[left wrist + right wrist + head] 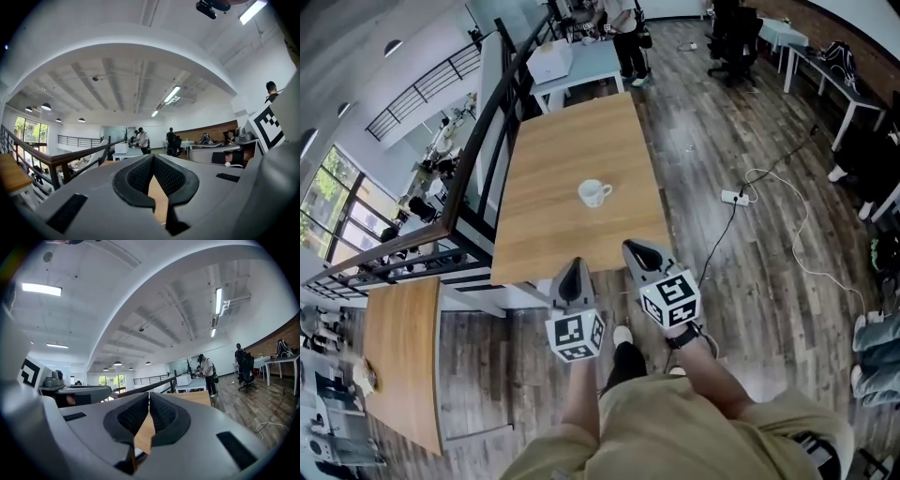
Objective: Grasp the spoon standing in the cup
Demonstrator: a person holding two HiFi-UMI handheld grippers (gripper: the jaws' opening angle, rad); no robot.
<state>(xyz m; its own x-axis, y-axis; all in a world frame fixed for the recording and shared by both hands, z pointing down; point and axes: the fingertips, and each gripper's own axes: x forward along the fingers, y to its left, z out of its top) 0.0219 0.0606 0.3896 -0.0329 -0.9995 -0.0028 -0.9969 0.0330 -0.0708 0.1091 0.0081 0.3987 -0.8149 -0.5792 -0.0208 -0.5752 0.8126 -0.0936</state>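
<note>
A white cup (594,192) stands near the middle of a long wooden table (553,150); it is too small here to make out a spoon in it. Both grippers hover at the table's near edge, well short of the cup. My left gripper (574,266) is shut with nothing between its jaws, and the same holds for my right gripper (631,247), a little further right and forward. In the left gripper view the left gripper (153,157) points level across the room. The right gripper (149,394) does likewise in its own view. Neither gripper view shows the cup.
A black railing (478,159) runs along the table's left side. Beyond the far end stands a white table (581,66) with a white box (549,61) and a person (625,28). A power strip (733,197) and cable lie on the floor at right. Another wooden table (398,361) is lower left.
</note>
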